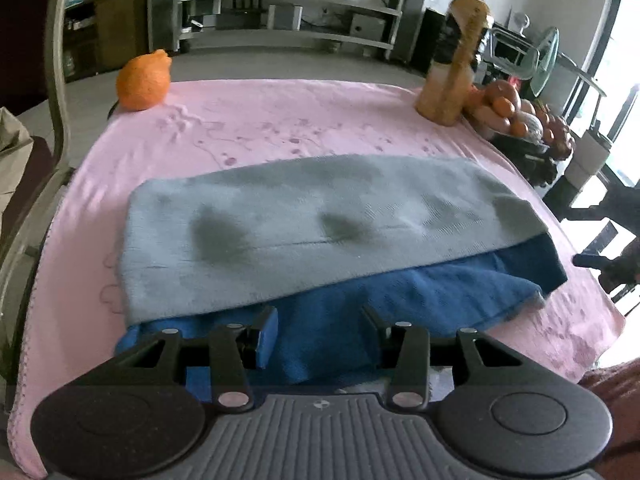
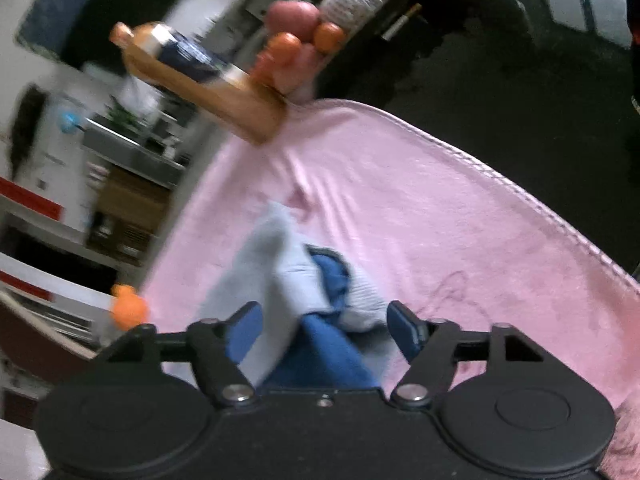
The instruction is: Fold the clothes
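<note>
Where shelves stand, pink cloth [image 1: 280, 120] covers table.

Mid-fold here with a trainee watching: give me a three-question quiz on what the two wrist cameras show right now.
1. True or false: the left tongs are clamped on the garment.
2. Which colour is the garment's top layer: A grey, B pink, C orange?
3. What fruit sits alone at the far left corner of the pink cloth?

Key: 1 false, both the left and right tongs stand open; 2 A, over a blue layer; 3 the orange.
</note>
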The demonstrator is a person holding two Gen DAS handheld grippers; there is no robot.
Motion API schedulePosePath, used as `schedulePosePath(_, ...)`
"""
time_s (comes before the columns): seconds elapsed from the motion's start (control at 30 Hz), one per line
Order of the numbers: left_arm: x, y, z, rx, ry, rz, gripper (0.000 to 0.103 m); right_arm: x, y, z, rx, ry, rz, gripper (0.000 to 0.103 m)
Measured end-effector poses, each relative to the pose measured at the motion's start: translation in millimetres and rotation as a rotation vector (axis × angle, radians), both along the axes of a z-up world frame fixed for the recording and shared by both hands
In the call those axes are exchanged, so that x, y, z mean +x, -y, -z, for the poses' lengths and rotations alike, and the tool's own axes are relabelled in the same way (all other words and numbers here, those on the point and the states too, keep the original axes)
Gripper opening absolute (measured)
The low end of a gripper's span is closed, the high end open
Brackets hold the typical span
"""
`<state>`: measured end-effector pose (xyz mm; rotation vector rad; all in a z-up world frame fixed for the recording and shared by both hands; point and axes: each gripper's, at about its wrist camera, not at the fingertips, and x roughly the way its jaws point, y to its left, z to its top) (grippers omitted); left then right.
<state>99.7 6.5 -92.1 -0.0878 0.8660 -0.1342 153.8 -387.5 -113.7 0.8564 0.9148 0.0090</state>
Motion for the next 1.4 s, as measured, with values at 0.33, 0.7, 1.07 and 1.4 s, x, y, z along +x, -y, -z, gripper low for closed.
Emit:
schedulePosePath(0.33, 1, -6, 11, 0.004, -0.028, -0.017, 0.044, 35, -41, 24, -0.220, -0.026, -0.099, 0.047)
schedulePosePath(0.7, 59, 34, -16, 0.001, 0.044, 0.132, 0.025, 29, -39, 26, -0.146, -0.043, -0.062, 0.043)
schedulePosePath(1.07, 67, 86, 29, 0.114, -0.090, 0.530, 0.010, 30, -39, 26, -0.143, -0.052, -0.067, 0.035)
schedulePosePath(1.4, 9, 112, 31, 0.242, -0.047, 0.662, 0.021, 30, -38, 27, -0.127, -0.060, -0.055, 0.037)
